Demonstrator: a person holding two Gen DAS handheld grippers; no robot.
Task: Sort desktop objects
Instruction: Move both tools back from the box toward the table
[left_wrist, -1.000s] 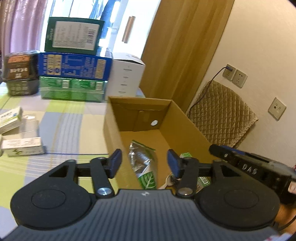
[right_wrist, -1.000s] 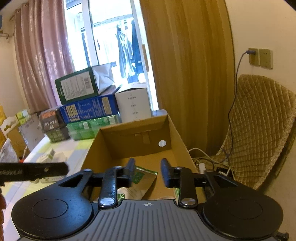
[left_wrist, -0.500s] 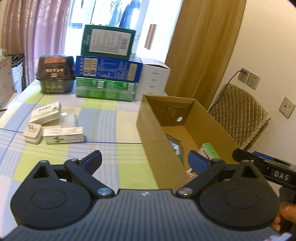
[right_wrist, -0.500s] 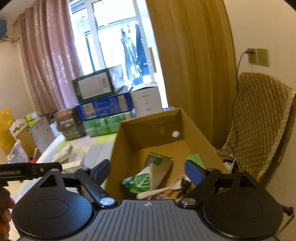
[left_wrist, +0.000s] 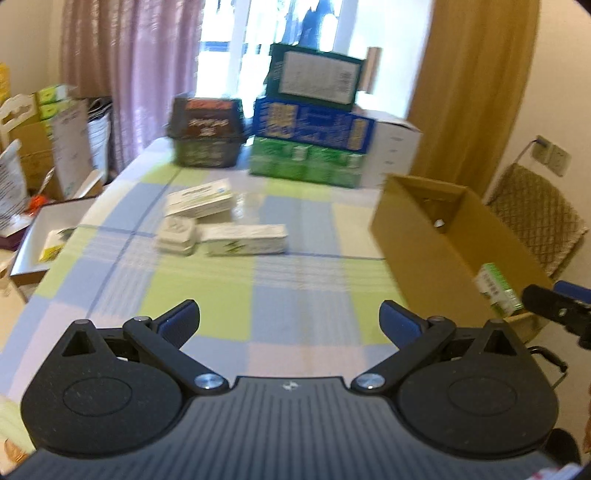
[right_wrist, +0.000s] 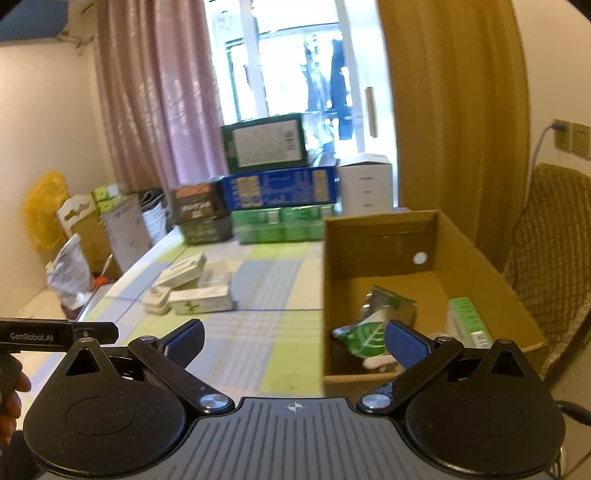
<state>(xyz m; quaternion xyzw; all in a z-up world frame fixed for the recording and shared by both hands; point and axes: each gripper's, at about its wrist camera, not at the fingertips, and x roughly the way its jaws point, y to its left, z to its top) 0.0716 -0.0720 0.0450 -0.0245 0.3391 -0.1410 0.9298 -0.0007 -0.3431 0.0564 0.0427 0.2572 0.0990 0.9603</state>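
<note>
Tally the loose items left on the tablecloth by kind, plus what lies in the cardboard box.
White cartons on cloth: 2
White adapter on cloth: 1
Clear case, blurred: 1
Green pouch in box: 1
Green carton in box: 1
White spoon in box: 1
Total: 7

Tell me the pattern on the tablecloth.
The tablecloth has a checked pattern of pale green, blue and pinkish-white squares, seen best in the left wrist view.

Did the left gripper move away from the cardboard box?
Yes. The left gripper has backed off and swung left: it was over the box, which now sits to its right.
</note>
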